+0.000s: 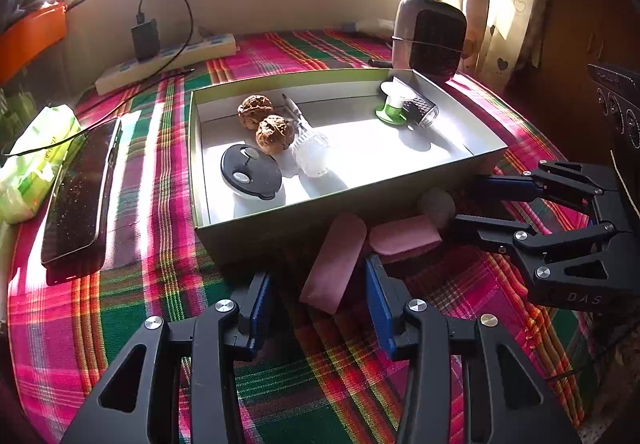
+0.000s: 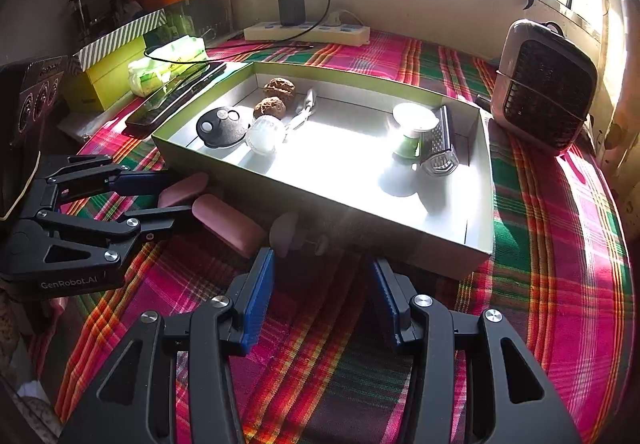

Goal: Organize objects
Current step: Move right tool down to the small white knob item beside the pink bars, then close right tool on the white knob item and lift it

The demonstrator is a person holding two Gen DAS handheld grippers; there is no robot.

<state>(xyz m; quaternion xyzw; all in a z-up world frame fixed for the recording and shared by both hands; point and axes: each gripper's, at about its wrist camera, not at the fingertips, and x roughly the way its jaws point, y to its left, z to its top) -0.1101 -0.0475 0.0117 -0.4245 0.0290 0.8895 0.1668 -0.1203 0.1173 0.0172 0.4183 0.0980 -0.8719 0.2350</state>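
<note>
Left wrist view: the left gripper [image 1: 320, 308] has its fingers apart around a pink eraser [image 1: 334, 264] just before the box [image 1: 280, 228], not pressing it. Right wrist view: the right gripper [image 2: 322, 296] is parted and empty, near a small knob [image 2: 286, 234] touching the box [image 2: 400, 240].

Both cameras ride low over the plaid tablecloth [image 1: 120, 324], each looking forward and steeply down between its own two blue-padded fingers toward the window wall. The left wrist view sits close to the near long side of the open box [image 1: 280, 232], facing its interior almost square on — the right gripper [image 1: 468, 200] pokes in from that picture's right edge. The right wrist view stands off the box's near corner [image 2: 476, 248], angled across it, with the left gripper [image 2: 176, 196] entering from its left edge. Both views share the box, the pink blocks [image 1: 336, 264] in front of it, the power strip [image 2: 308, 32] and the small heater [image 2: 548, 84] by the curtain.
</note>
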